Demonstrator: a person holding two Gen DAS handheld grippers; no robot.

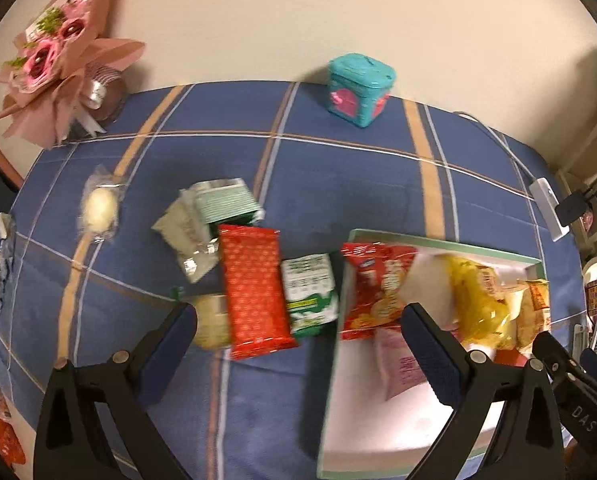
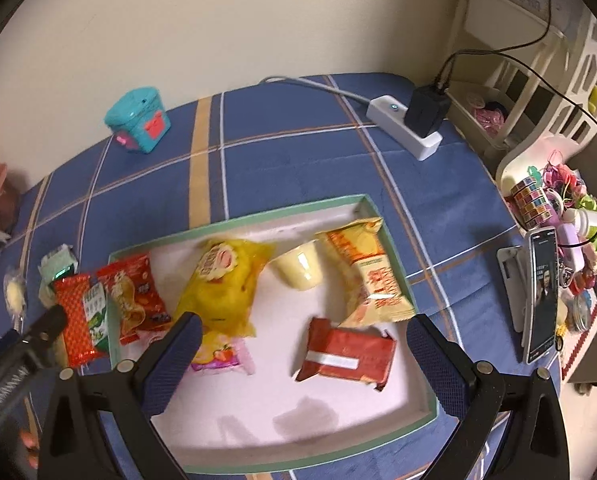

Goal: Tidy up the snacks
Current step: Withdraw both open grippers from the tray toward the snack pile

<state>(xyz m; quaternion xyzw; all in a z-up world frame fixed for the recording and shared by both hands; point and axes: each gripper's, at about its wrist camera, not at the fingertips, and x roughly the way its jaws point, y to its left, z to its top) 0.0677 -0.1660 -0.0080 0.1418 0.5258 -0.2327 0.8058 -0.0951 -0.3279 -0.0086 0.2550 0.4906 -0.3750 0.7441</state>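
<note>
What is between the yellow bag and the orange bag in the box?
A small pale yellow cup lies on its side between the yellow bag and the orange bag, inside the box. The right wrist view shows it best.

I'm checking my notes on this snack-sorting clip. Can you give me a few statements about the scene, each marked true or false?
1. Both tongs are open and hold nothing. True: left tongs, right tongs.
2. The yellow bag lies inside the tray. True.
3. The red patterned packet is already in the tray. False: it lies on the blue cloth, left of the tray.
4. The teal box sits in the tray. False: it stands on the cloth near the wall.
5. A small yellow cup is in the tray. True.
</note>
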